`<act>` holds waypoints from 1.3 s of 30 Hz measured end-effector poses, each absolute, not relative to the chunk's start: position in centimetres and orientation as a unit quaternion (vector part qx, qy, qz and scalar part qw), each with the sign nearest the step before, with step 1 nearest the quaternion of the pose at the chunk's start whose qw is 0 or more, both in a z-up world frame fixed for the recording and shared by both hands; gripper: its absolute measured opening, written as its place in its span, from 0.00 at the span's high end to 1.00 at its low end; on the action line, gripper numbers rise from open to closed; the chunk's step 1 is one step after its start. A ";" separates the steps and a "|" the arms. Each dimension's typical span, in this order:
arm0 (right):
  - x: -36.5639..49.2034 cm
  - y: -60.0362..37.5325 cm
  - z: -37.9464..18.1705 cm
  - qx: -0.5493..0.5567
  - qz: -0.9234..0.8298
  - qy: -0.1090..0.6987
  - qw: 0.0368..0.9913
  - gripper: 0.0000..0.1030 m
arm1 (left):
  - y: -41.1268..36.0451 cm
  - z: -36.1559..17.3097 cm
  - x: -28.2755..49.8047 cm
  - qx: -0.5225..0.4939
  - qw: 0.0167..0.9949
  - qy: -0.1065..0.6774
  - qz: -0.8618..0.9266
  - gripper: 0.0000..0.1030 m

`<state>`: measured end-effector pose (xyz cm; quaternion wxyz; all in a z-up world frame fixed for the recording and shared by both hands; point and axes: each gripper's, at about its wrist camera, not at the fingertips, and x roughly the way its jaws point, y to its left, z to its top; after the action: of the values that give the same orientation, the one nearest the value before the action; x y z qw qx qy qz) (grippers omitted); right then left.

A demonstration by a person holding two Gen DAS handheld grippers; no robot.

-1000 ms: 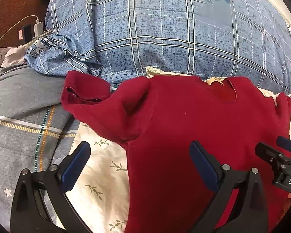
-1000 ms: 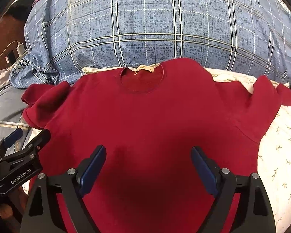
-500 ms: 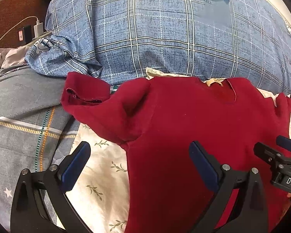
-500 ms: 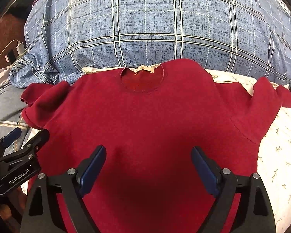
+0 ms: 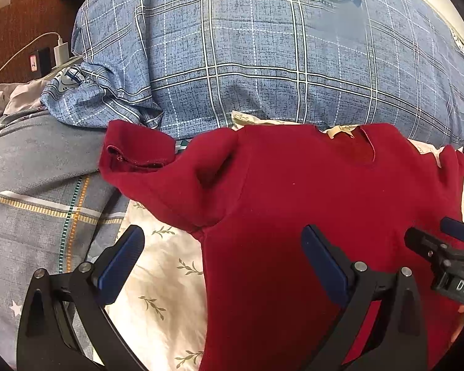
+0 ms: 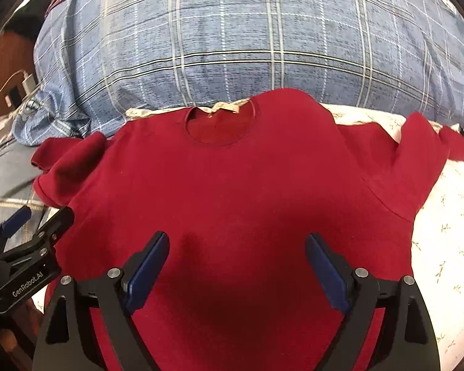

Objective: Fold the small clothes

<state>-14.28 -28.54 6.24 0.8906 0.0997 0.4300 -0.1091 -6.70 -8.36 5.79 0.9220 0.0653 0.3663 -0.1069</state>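
Note:
A dark red short-sleeved shirt lies spread flat, front up, collar away from me, on a white leaf-print sheet. It also shows in the left wrist view, where its left sleeve is bunched and creased. My left gripper is open and empty above the shirt's left side seam, below the armpit. My right gripper is open and empty over the shirt's lower chest. Each gripper shows at the edge of the other's view: the right one, the left one.
A large blue plaid pillow lies right behind the collar. A grey plaid quilt lies to the left. A white charger and cable sit by a brown headboard at far left.
The right wrist view has shifted slightly, and the shirt sits a bit lower in it. The left gripper and the shirt have barely moved.

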 end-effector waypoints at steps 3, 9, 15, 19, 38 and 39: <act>-14.2 -27.9 6.3 0.087 -0.105 0.431 0.892 0.14 | -8.3 5.8 -6.7 0.064 0.922 0.367 -0.107 0.01; -14.2 -28.0 6.1 0.091 -0.105 0.436 0.889 0.14 | -8.2 5.7 -6.8 0.064 0.922 0.367 -0.107 0.01; -14.2 -28.1 5.9 0.096 -0.105 0.439 0.887 0.13 | -8.2 5.6 -6.8 0.067 0.922 0.367 -0.106 0.01; -14.3 -28.1 5.8 0.096 -0.106 0.439 0.887 0.12 | -8.2 5.6 -6.8 0.067 0.922 0.367 -0.106 0.01; -14.3 -28.5 5.4 0.098 -0.108 0.447 0.883 0.12 | -8.2 5.2 -6.7 0.070 0.921 0.370 -0.105 0.01; -14.3 -28.5 5.4 0.098 -0.108 0.448 0.882 0.12 | -8.2 5.2 -6.7 0.070 0.921 0.370 -0.105 0.01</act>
<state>-14.28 -28.48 5.39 0.8822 0.0984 0.4476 -0.1077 -6.71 -8.24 5.24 0.9205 0.0698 0.3698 -0.1051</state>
